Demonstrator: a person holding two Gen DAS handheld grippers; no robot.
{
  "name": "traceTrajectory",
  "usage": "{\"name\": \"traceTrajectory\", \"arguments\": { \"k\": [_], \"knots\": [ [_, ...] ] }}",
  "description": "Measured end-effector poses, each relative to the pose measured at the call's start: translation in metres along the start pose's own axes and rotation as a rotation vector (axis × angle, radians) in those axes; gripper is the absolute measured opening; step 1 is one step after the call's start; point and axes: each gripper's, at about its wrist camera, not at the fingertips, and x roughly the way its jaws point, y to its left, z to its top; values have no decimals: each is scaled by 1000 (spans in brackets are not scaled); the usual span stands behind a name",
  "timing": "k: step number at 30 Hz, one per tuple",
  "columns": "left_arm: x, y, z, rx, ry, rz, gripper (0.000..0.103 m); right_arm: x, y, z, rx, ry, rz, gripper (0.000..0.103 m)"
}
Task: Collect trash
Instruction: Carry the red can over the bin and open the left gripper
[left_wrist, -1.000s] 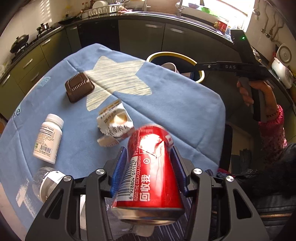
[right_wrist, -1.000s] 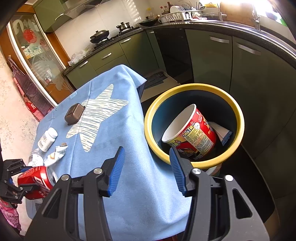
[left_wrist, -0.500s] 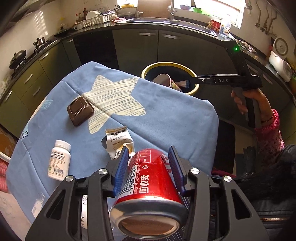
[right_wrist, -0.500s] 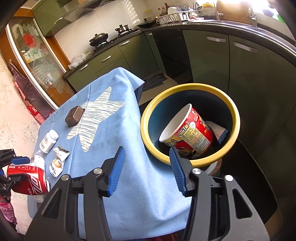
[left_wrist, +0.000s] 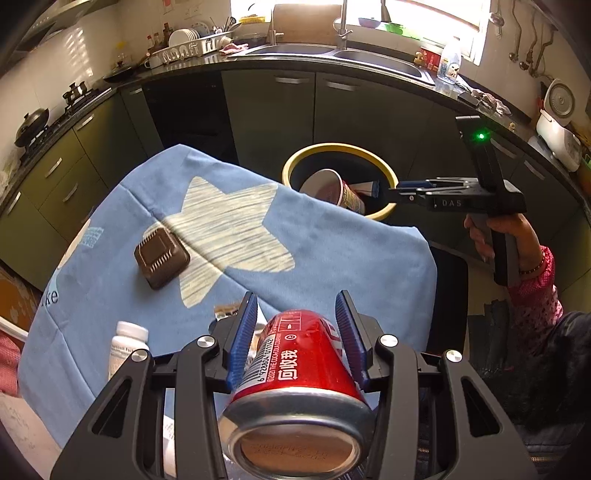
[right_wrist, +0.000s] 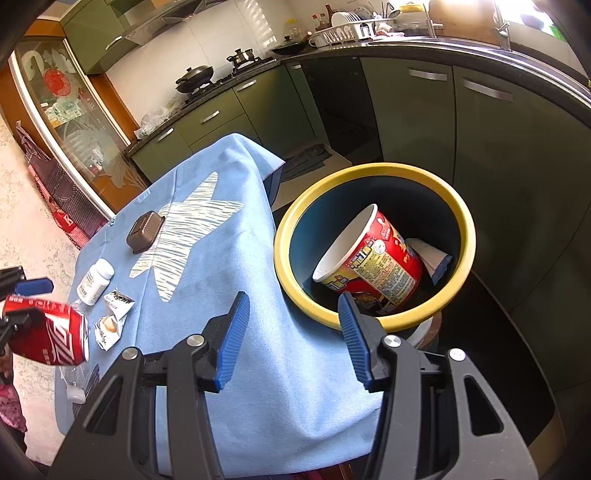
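My left gripper (left_wrist: 296, 295) is shut on a red cola can (left_wrist: 295, 354), which lies along the fingers with its base toward the camera. The can hangs above the near edge of the blue star tablecloth (left_wrist: 332, 251). In the right wrist view the same can (right_wrist: 44, 328) shows at the far left, over the cloth's corner. My right gripper (right_wrist: 293, 297) stands open with nothing in it, over the gap between the table and the yellow-rimmed bin (right_wrist: 369, 170). A red noodle cup (right_wrist: 369, 258) and a paper scrap lie in the bin.
On the cloth lie two crumpled snack wrappers (right_wrist: 114, 310), a white pill bottle (right_wrist: 94, 282), a brown square box (right_wrist: 144, 230) and a clear plastic bottle (right_wrist: 74, 380). Dark green kitchen cabinets curve round behind the bin. A person's hand (left_wrist: 491, 236) holds the right gripper.
The left gripper has risen and drawn back with the can, so the table looks farther off and the wrapper is now mostly hidden behind the can. The right gripper has kept still.
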Motion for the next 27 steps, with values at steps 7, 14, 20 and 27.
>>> {"name": "traceTrajectory", "arguments": {
  "k": [7, 14, 20, 27],
  "knots": [
    [16, 1, 37, 22, -6, -27, 44, 0, -9, 0, 17, -1, -7, 48],
    [44, -6, 86, 56, 0, -52, 44, -5, -28, 1, 49, -15, -18, 48],
    [77, -18, 136, 104, 10, -59, 44, -9, -51, 1, 87, -28, -26, 48],
    [134, -37, 197, 133, 27, -77, 44, -12, -79, 0, 135, -33, -37, 48]
  ]
}}
